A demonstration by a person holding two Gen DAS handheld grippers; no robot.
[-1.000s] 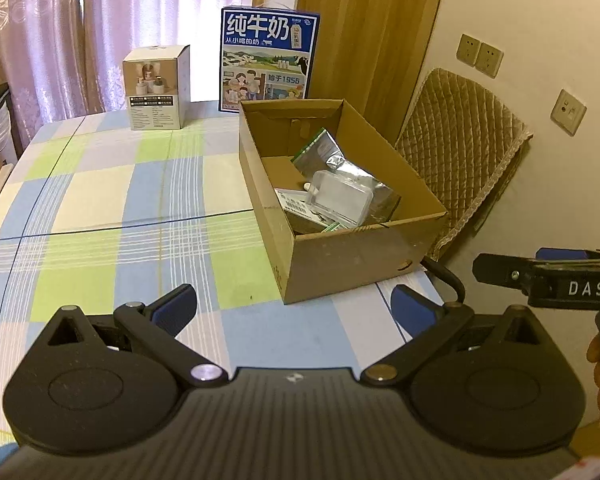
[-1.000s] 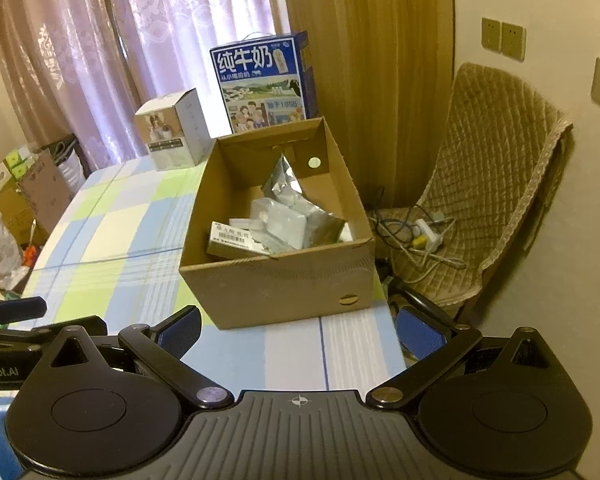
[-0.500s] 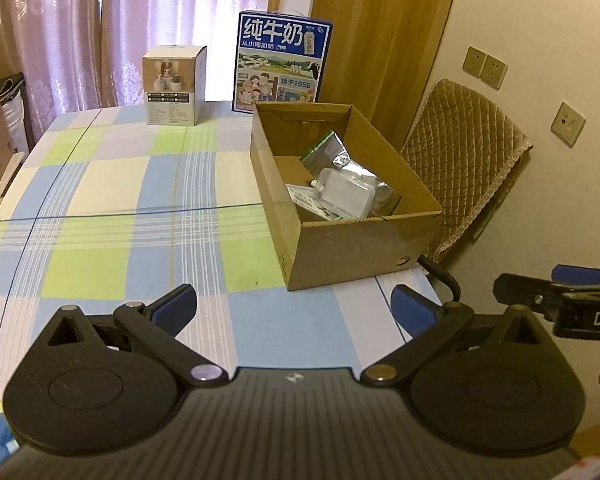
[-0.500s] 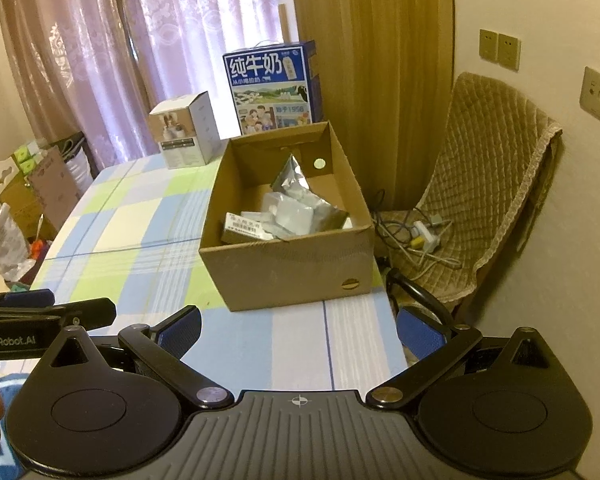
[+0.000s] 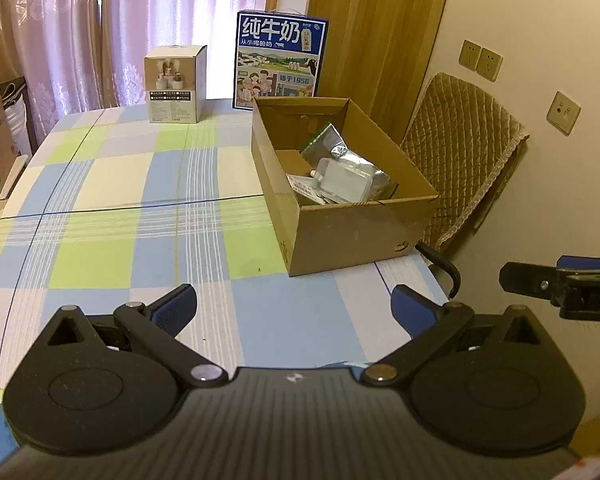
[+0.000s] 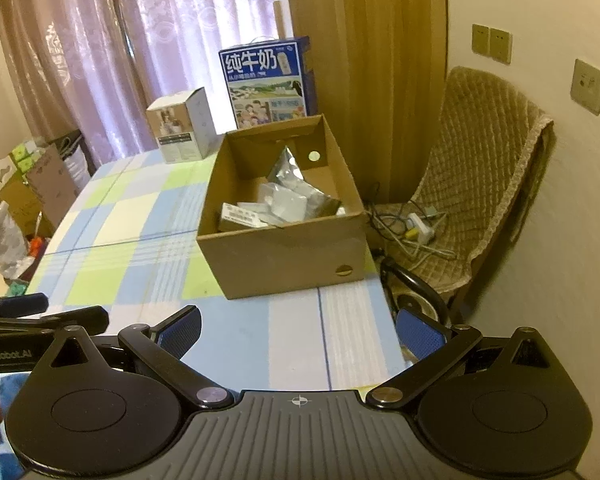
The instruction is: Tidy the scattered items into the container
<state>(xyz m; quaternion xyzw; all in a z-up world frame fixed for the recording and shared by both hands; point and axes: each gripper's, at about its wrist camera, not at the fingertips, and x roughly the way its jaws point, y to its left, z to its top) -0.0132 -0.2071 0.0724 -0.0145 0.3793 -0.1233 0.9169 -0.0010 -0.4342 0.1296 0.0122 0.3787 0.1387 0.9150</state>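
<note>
Hovering over the near end of the checked tablecloth (image 5: 112,184): left gripper (image 5: 294,312), jaws spread wide, nothing between the blue pads (image 5: 176,308). Same for the right gripper (image 6: 298,330), jaws parted and empty, poised above the table's near right corner. Sitting well ahead of both, toward the table's right edge: open cardboard box (image 5: 356,236). Lying inside it, heaped together: silver foil pouch (image 5: 328,142) leaning against the far wall, clear plastic case (image 5: 342,178) on top, printed white carton (image 6: 242,216) flat by the near wall. Standing beyond the box at the far end: blue milk carton case (image 5: 278,64), and left of it a small white product box (image 5: 174,84). Tucked beside the table on the right: quilted chair (image 6: 480,168) with cables and a plug on its seat.
</note>
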